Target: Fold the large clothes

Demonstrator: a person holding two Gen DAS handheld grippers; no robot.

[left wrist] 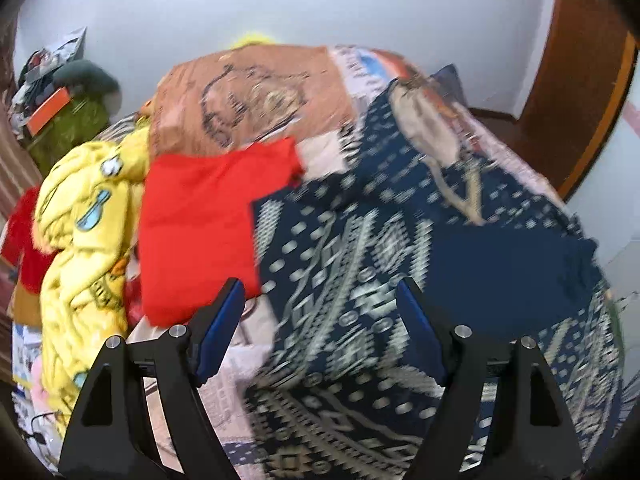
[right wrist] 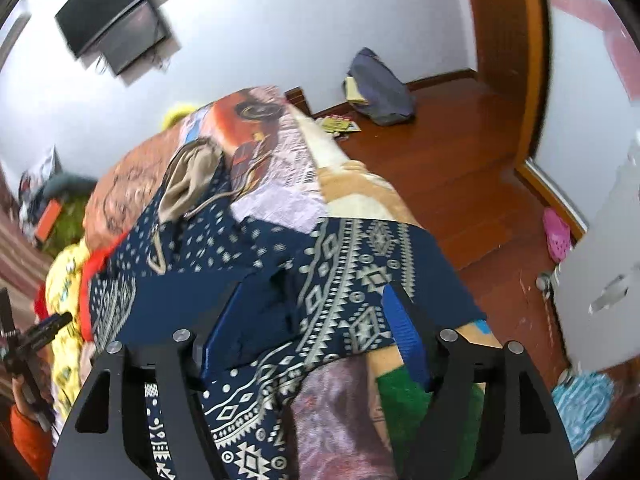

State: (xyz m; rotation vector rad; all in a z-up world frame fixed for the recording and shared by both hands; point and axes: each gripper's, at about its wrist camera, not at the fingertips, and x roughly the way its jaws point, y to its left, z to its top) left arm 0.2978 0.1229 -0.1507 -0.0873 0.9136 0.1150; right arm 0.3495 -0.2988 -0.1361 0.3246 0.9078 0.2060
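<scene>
Red top [left wrist: 200, 220] beside navy garment [left wrist: 360, 260]

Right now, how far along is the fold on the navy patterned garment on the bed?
Done: the navy garment with white geometric print lies spread on the bed, one plain navy panel apparently turned over it. In hand: nothing; left gripper and right gripper both stand open above the cloth. Left: remaining folds, and the crumpled yellow cartoon-print cloth looks unfolded.

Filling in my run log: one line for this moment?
left gripper open, empty | right gripper open, empty | patterned garment flat on bed
</scene>
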